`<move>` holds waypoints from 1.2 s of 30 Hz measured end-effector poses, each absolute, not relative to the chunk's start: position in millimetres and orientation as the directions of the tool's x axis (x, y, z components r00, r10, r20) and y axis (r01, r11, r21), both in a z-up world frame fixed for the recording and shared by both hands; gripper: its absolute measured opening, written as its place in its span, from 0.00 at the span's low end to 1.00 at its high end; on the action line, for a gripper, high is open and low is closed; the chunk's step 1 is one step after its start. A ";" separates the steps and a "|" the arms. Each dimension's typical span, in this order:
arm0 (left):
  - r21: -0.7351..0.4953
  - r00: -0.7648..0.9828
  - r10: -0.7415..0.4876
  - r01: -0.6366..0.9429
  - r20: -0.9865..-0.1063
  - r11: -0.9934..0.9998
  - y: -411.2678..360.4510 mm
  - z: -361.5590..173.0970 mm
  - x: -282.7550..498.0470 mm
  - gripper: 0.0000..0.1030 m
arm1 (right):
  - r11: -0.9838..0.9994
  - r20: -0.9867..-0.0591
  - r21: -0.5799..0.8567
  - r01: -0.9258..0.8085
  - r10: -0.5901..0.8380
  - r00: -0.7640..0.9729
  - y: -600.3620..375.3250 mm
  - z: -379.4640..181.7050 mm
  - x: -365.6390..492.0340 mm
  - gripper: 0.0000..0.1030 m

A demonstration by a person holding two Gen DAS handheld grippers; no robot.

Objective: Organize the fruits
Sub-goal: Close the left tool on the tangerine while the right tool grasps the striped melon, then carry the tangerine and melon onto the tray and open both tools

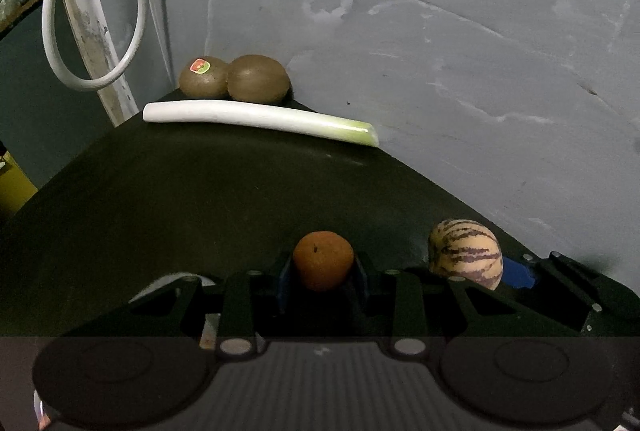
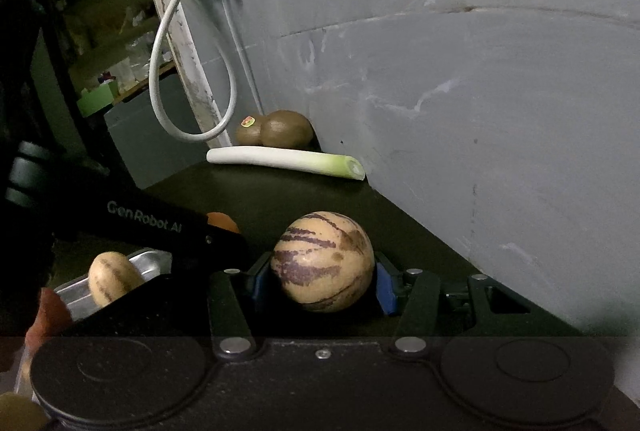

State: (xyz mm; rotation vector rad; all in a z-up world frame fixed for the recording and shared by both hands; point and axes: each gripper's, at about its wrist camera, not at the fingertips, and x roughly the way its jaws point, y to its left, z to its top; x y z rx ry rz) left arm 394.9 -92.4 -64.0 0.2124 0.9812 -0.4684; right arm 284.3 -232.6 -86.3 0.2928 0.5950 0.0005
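- Nearest, the left gripper (image 1: 323, 267) was clamped on a small, matte orange fruit (image 1: 323, 260).
- Beside it, the right gripper (image 2: 322, 273) pinched a round, cream pepino melon (image 2: 322, 261) streaked with purple.
- Left of them, a second striped melon (image 2: 109, 278) sat in a metal tray (image 2: 150, 260).
- Farther on, a smooth leek stalk (image 1: 256, 120) lay across the dark counter (image 1: 200, 199).
- In the far corner, two fuzzy kiwis (image 1: 236, 78) touched, against the scuffed grey wall (image 1: 440, 51).

The left claw (image 1: 323, 267) points steeply downward, its blue-padded fingers (image 1: 283, 283) clamped on a small orange fruit (image 1: 323, 260). The right claw (image 2: 323, 281) tilts down more gently, gripping a striped round fruit (image 2: 322, 261) between its blue pads (image 2: 385, 287), the two claws side by side.
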 end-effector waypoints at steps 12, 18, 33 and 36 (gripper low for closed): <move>-0.083 0.526 -0.323 0.429 -0.786 0.900 -77.5 -28.4 342.6 0.34 | 0.965 -0.533 0.261 0.038 0.111 0.839 -223.6 -64.2 228.1 0.51; -0.126 0.558 -0.339 0.385 -0.758 0.914 -57.9 -6.6 309.8 0.34 | 0.973 -0.529 0.230 -0.020 0.142 0.837 -208.3 -53.2 198.4 0.51; -0.179 0.568 -0.286 0.238 -0.772 0.955 11.1 -16.4 199.9 0.34 | 0.975 -0.543 0.168 -0.145 0.215 0.812 -167.0 -43.5 121.5 0.51; -0.192 0.543 -0.293 0.236 -0.787 0.953 16.9 -26.1 184.9 0.34 | 0.974 -0.556 0.152 -0.166 0.224 0.801 -158.1 -47.6 106.8 0.51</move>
